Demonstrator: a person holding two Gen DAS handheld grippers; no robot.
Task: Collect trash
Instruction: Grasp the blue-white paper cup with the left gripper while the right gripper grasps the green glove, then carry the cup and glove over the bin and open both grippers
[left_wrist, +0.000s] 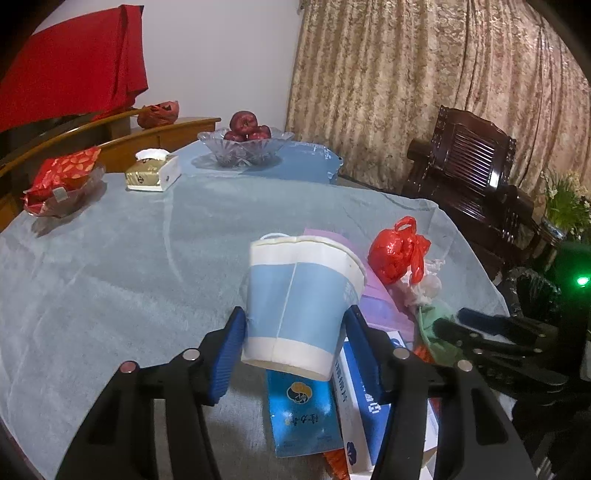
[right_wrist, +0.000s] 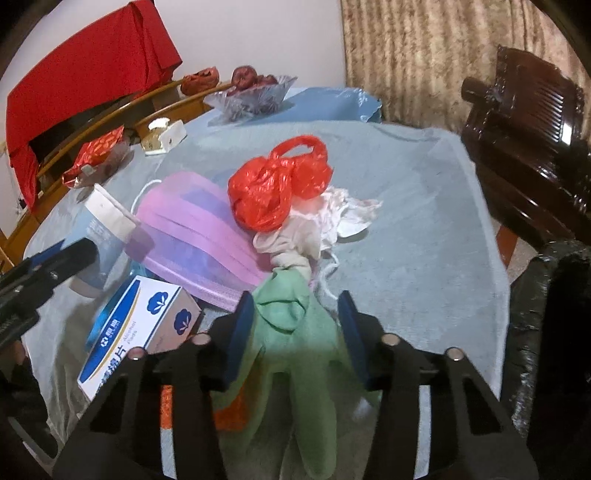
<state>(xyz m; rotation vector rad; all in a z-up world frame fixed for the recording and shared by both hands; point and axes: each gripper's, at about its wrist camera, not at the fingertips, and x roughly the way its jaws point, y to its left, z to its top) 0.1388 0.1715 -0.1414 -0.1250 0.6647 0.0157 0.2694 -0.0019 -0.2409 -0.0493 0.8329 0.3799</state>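
My left gripper (left_wrist: 295, 325) is shut on a blue and white paper cup (left_wrist: 301, 295), holding it tilted above the trash pile. Below it lie a blue packet (left_wrist: 299, 417) and a white and blue alcohol-pad box (left_wrist: 360, 406). My right gripper (right_wrist: 295, 314) stands open around a green glove (right_wrist: 291, 332), its blue pads (right_wrist: 240, 332) on either side and apart from it. Beyond the glove lie a crumpled red plastic bag (right_wrist: 277, 184), white tissue (right_wrist: 332, 218), a pink face mask (right_wrist: 192, 229) and the box (right_wrist: 136, 325). The cup shows at the left (right_wrist: 99, 229).
A light blue cloth covers the table (left_wrist: 110, 258). At the far side stand a glass bowl of apples (left_wrist: 245, 142), a tissue box (left_wrist: 153, 171) and a dish with a red packet (left_wrist: 62, 184). A dark wooden chair (right_wrist: 528, 129) and a black bag (right_wrist: 546, 332) are at the right.
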